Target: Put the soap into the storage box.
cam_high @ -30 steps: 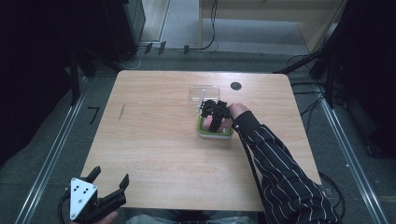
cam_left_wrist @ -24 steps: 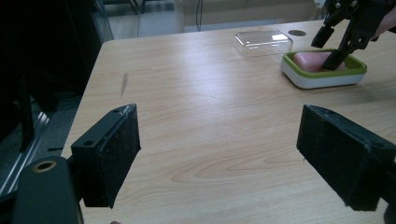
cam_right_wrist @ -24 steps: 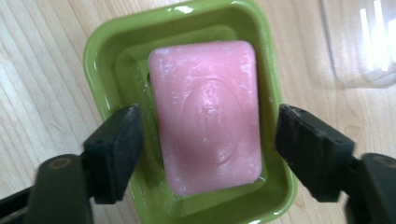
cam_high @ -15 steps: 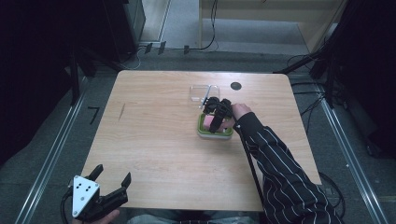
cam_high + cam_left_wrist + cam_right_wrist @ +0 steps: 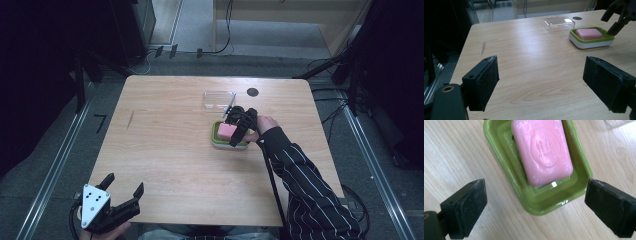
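High view: wooden table (image 5: 165, 145), large and mostly bare. A person's right arm in a striped sleeve (image 5: 305, 185) reaches in across the right half. The left hand sits off the near-left corner.

Green soap dish (image 5: 216, 136), right of centre toward the far side, white base under a green tray. Pink soap bar (image 5: 226, 131) lies flat inside it. Clear lid (image 5: 218, 98) rests on the table just beyond the dish, apart from it. Small dark round spot (image 5: 252, 92) on the wood near the far edge.

Right gripper (image 5: 239, 131) hangs directly over the dish, jaws spread wide, nothing between them. In the right gripper view the dish (image 5: 536, 202) sits between and ahead of the two jaws, its long axis running away from the camera and tilted slightly. The bar (image 5: 541, 152) follows the same line, so the jaws straddle the short sides of neither; they flank the long sides. Both pads stand outside the dish rim, over bare wood.

Left gripper (image 5: 122, 196) is also spread and empty, well apart from everything. In the left gripper view the dish (image 5: 591, 43) lies far off to the upper right.

Judgement: right hand is much the nearer. A straight drop would take the bar across its narrow width, or the whole dish, depending on how far the jaws narrow first.
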The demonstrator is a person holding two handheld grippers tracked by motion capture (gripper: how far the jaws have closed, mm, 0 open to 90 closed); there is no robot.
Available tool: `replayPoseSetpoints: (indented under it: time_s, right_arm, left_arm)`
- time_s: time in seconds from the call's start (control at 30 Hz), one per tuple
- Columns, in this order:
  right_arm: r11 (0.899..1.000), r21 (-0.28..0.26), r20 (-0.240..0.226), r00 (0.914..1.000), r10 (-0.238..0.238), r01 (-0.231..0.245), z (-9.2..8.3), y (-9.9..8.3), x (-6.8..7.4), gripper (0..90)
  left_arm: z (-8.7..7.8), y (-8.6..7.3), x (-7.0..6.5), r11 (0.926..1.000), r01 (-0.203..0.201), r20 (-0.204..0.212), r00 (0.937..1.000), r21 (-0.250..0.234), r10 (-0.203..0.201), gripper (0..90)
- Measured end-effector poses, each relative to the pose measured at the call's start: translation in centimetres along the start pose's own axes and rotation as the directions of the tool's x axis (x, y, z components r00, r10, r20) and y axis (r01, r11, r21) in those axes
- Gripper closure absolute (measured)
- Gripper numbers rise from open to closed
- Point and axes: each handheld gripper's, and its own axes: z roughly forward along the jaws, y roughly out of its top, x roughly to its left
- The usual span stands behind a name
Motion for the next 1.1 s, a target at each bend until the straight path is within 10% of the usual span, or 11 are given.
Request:
replayPoseSetpoints:
  time_s: [1.1]
  right_arm:
    - [0.981, 0.111, 0.045, 0.9872, 0.153, -0.157, -1.0, -10.3, 2.8, 5.0]
  left_arm:
    - [2.0, 0.8, -0.8, 0.9996, -0.028, 0.064, 0.9975, 0.000, 0.028, 13.9]
